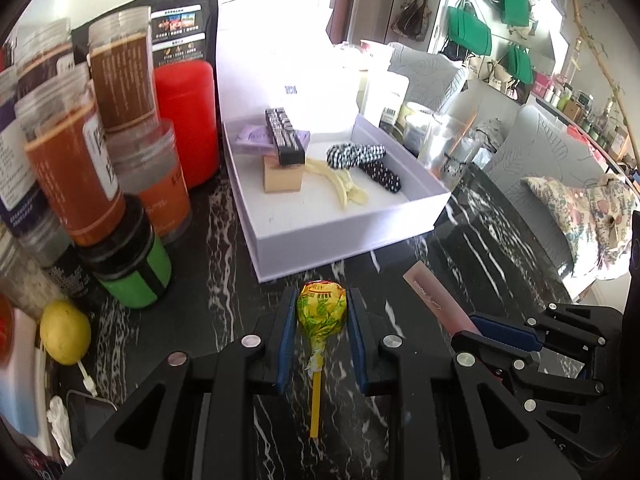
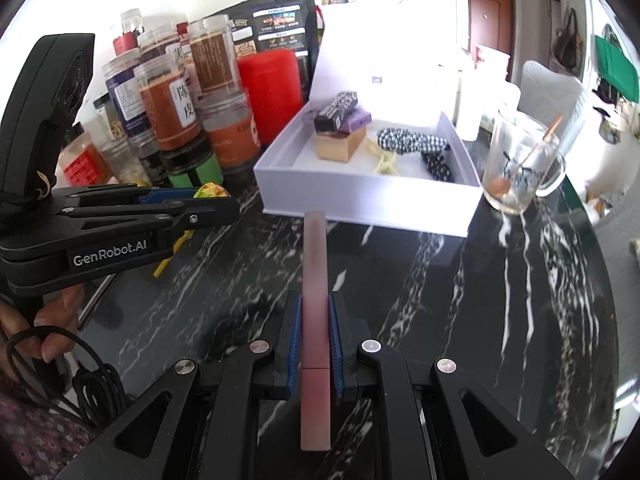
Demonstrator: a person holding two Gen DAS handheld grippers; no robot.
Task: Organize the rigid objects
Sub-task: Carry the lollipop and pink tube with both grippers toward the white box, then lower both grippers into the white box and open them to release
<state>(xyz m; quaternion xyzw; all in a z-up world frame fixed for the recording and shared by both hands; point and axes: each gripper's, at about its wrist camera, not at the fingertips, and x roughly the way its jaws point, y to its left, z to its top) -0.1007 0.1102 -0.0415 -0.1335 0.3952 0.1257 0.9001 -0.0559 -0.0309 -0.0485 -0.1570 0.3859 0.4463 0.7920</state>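
A yellow-wrapped lollipop (image 1: 321, 310) lies on the black marble table between the pads of my left gripper (image 1: 321, 340); the pads sit just beside its head with slight gaps, stick pointing toward me. My right gripper (image 2: 316, 338) is shut on a long pink tube (image 2: 315, 280), held above the table and pointing at the open lilac box (image 2: 360, 200). The box (image 1: 340, 240) holds a black-and-white patterned bar, a purple packet, a tan block, patterned hair clips and a pale yellow item. The tube and right gripper (image 1: 520, 340) show at right in the left wrist view.
Several jars and canisters (image 1: 100, 152) crowd the table's left side, with a red canister (image 1: 186, 120) and a green-banded jar (image 1: 132, 272). A lemon (image 1: 64, 332) lies at front left. A glass mug (image 2: 520, 172) stands right of the box. Sofa cushions lie beyond the table edge.
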